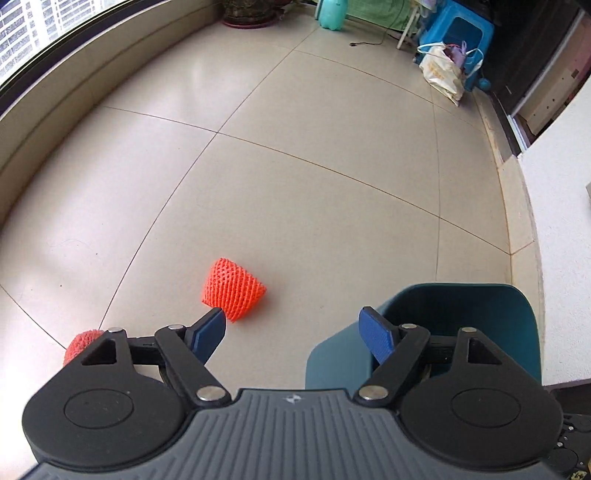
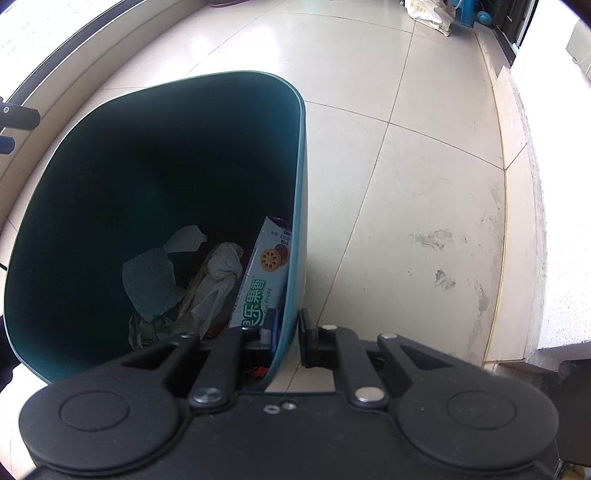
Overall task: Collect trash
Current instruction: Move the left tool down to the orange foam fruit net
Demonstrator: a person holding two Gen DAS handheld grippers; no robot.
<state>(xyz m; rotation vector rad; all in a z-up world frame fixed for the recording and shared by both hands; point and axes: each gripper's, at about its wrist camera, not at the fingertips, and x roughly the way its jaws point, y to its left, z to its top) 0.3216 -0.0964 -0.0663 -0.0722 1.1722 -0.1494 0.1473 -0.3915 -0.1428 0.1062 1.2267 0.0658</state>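
Observation:
An orange foam fruit net (image 1: pixel 233 288) lies on the tiled floor just ahead of my left gripper (image 1: pixel 293 321), which is open and empty above the floor. A second orange net (image 1: pixel 79 343) peeks out behind the left finger's linkage. The teal trash bin (image 1: pixel 461 314) stands to the right of the left gripper. My right gripper (image 2: pixel 287 328) is shut on the bin's rim (image 2: pixel 295 221), one finger inside, one outside. Inside the bin lie a biscuit box (image 2: pixel 264 273), crumpled tissue (image 2: pixel 218 280) and paper scraps (image 2: pixel 151 280).
A low window ledge (image 1: pixel 55 110) curves along the left. A white wall step (image 1: pixel 554 221) runs on the right. At the far end stand a blue stool (image 1: pixel 458 33), a white bag (image 1: pixel 443 72), a teal container (image 1: pixel 332 13) and a plant pot (image 1: pixel 247 14).

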